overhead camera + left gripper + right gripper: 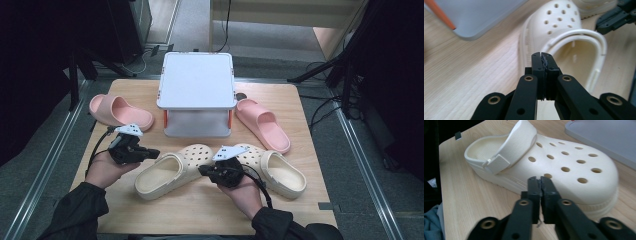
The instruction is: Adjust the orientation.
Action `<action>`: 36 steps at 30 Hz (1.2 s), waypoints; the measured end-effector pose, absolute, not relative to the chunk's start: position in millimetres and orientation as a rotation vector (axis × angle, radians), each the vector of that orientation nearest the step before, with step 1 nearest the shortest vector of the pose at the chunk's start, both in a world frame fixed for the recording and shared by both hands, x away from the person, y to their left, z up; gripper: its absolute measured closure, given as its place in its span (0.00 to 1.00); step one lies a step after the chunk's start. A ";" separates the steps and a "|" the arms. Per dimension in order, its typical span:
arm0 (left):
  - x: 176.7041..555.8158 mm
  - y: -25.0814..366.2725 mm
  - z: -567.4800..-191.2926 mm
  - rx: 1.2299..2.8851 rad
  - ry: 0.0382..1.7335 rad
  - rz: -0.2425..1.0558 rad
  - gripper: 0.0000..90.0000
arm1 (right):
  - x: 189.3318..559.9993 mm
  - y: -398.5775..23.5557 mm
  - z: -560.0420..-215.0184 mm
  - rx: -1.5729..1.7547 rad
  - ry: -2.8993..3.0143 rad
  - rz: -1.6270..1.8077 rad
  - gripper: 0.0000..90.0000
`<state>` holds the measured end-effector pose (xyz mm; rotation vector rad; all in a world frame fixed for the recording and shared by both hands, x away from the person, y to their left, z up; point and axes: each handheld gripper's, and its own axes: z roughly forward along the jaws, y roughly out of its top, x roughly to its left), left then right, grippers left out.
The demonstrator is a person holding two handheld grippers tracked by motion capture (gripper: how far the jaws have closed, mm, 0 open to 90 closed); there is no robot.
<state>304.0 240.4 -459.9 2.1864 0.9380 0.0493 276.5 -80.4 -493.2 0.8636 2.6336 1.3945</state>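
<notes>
two cream clogs sit low in the middle of the high view. the left clog (172, 175) lies just right of the left gripper (150, 153), and the right clog (277, 170) lies partly behind the right gripper (205, 170). both grippers have their jaws pressed together with nothing between them, and they hang just beside the shoes, likely getting ready to pick them up. a white box (196, 92) on orange legs stands in the upper middle, maybe a shelf for shoes. a pink slide (120, 112) rests at its left and another pink slide (262, 125) at its right. the right hand (245, 192) hides part of the right clog, and the space under the box is hard to see.
</notes>
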 end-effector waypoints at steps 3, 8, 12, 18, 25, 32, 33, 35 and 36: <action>309.2 242.9 -473.0 2.199 0.971 0.039 0.99 | 273.8 -73.8 -497.2 0.884 2.652 1.401 1.00; 312.1 239.4 -481.4 2.224 0.979 0.028 0.99 | 269.2 -63.4 -503.3 0.845 2.691 1.362 1.00; 311.4 238.2 -482.6 2.219 0.986 0.027 0.99 | 272.9 -60.2 -507.8 0.858 2.682 1.322 1.00; 310.3 239.4 -483.4 2.209 0.996 0.023 0.99 | 275.1 -59.9 -508.5 0.823 2.682 1.321 1.00; 306.0 240.0 -483.9 2.192 1.001 0.010 1.00 | 277.0 -60.9 -508.2 0.815 2.691 1.320 1.00; 298.7 240.4 -483.9 2.175 0.994 0.002 0.99 | 281.1 -63.0 -507.3 0.842 2.695 1.310 1.00; 297.4 239.8 -484.1 2.173 0.992 0.002 1.00 | 281.9 -63.5 -507.4 0.847 2.694 1.312 1.00; 295.2 238.7 -484.1 2.173 0.994 -0.004 0.99 | 282.5 -63.8 -507.3 0.859 2.693 1.312 1.00; 294.4 238.5 -484.1 2.173 0.990 -0.009 1.00 | 283.5 -64.2 -507.4 0.862 2.691 1.316 1.00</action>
